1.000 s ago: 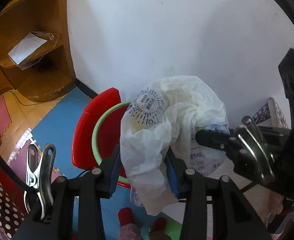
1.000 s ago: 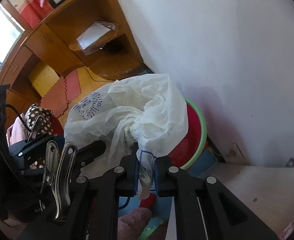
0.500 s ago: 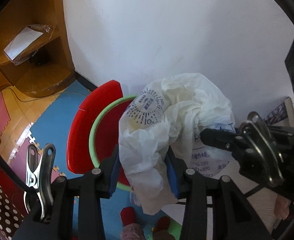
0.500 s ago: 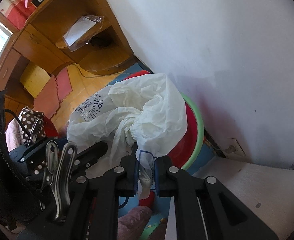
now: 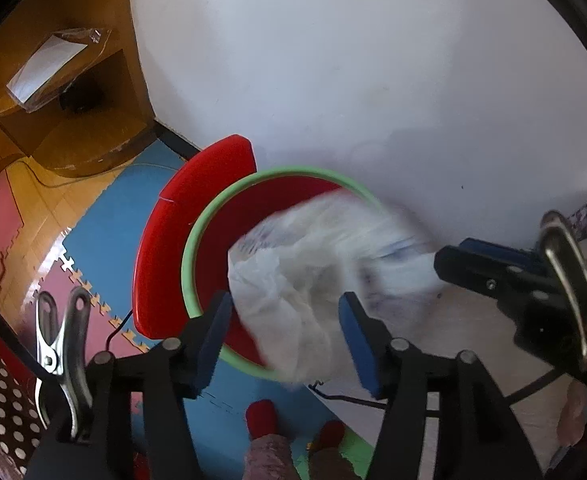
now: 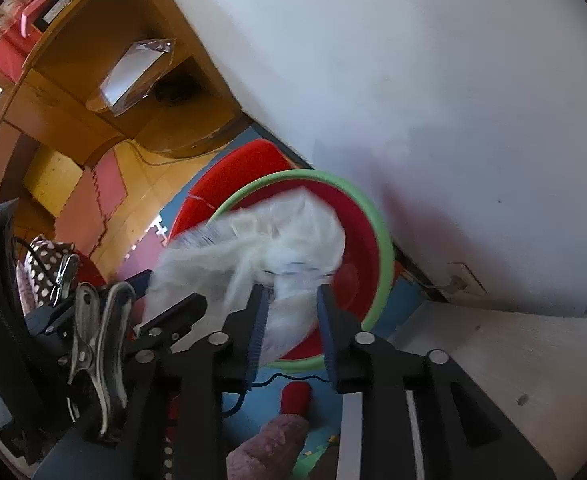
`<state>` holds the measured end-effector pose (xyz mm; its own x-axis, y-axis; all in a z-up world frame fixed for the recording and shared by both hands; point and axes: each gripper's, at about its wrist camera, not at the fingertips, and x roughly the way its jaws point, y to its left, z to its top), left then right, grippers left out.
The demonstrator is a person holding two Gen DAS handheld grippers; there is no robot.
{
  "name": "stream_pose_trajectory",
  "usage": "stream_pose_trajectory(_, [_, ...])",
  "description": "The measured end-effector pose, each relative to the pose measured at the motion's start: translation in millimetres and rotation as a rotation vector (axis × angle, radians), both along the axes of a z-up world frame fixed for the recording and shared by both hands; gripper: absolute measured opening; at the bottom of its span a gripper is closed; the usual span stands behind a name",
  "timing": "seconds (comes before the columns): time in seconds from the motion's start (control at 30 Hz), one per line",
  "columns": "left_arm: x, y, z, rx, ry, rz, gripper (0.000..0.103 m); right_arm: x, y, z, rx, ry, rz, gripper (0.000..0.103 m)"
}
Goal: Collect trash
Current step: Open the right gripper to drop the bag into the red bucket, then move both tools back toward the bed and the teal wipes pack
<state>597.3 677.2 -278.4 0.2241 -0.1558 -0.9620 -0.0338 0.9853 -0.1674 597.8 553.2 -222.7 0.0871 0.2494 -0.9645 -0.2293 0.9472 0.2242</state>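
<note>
White and crumpled, the plastic bag (image 5: pixel 313 280) is seen blurred over the mouth of the red bin (image 5: pixel 213 240) with the green rim, where a second ago it was held sharp and high above that bin, pinched at both sides. The jaws of the left gripper (image 5: pixel 285 332) have just been opening: its blue fingers (image 5: pixel 359 340) now stand apart from the bag, whereas a second ago they were pressed into its folds. The jaws of the right gripper (image 6: pixel 291 328) have likewise just been opening; in the right wrist view a narrow tail of the bag (image 6: pixel 285 264) lies between the fingers (image 6: pixel 257 328) with a gap showing on each side (earlier that tail was clamped tight). The bag is thus gripped by neither pair and sits lower than before, its bulk partly inside the green rim and partly overhanging the near edge, just ahead of and between the left fingers. The bin (image 6: pixel 357 272) stands on blue foam floor mats (image 5: pixel 121 208) against the white wall (image 5: pixel 373 80), with a pale desk (image 6: pixel 513 360) edge beside it at the right. More of the bin's red interior is visible than before.
</note>
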Motion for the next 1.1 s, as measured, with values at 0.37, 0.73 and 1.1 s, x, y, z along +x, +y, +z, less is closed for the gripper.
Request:
stream_pose_trajectory(0.37, [0, 3, 11, -0.008, -0.009, 0.005, 0.060, 2, -4, 13, 0.031, -0.020, -0.018, 0.031])
stream_pose_trajectory(0.73, [-9, 6, 30, -0.020, -0.033, 0.008, 0.060, -9, -5, 30, 0.059, -0.039, -0.031, 0.031])
stream_pose_trajectory(1.1, [-27, 10, 66, -0.045, -0.069, 0.010, 0.060, -33, -8, 68, 0.120, -0.092, -0.069, 0.031])
